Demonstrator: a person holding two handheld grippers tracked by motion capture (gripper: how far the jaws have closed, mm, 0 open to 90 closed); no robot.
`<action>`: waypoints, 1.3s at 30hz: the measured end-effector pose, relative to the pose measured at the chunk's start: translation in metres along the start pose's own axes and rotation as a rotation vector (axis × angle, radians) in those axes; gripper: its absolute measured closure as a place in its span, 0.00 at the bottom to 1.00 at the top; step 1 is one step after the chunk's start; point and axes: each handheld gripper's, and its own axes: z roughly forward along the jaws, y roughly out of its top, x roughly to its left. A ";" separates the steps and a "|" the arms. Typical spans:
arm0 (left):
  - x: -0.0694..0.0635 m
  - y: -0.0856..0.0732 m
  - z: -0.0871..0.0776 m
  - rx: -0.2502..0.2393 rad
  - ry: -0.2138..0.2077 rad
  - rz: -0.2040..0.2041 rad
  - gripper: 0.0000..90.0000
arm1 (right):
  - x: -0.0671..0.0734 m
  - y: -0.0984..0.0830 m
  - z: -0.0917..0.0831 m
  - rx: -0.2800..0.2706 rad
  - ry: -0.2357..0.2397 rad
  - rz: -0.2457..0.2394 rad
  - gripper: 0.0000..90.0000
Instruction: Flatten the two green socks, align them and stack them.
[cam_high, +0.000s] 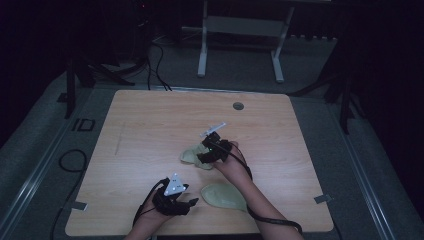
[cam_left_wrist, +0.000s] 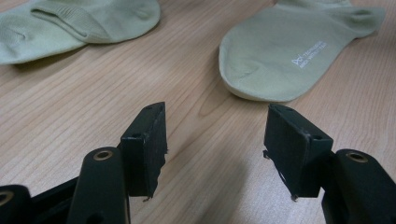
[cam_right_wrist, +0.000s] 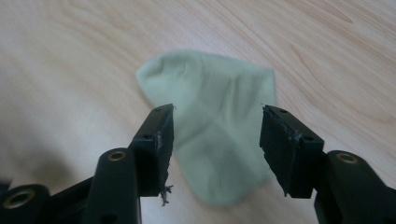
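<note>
Two pale green socks lie on the wooden table. One sock lies crumpled near the middle, and my right gripper hovers over it, jaws open to either side and not pressing it. The second sock, flat and with small white print, lies near the front edge. My left gripper is low over bare wood just left of this sock, pointing at it, open with nothing between its jaws. The crumpled sock also shows in the left gripper view.
A grey round grommet sits in the table's far side. A white metal frame stands on the floor beyond the table. Cables lie on the floor at the left. A person's forearm crosses the front right.
</note>
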 end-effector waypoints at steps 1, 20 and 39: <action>0.000 0.000 0.000 0.001 0.002 0.001 0.43 | 0.001 0.003 0.006 0.005 -0.004 0.000 0.47; -0.003 0.000 -0.003 -0.012 0.002 0.009 0.43 | 0.021 0.018 0.059 0.092 -0.055 -0.049 0.80; -0.005 0.000 0.000 -0.016 -0.012 0.008 0.43 | -0.002 0.017 0.005 0.053 -0.088 -0.013 0.91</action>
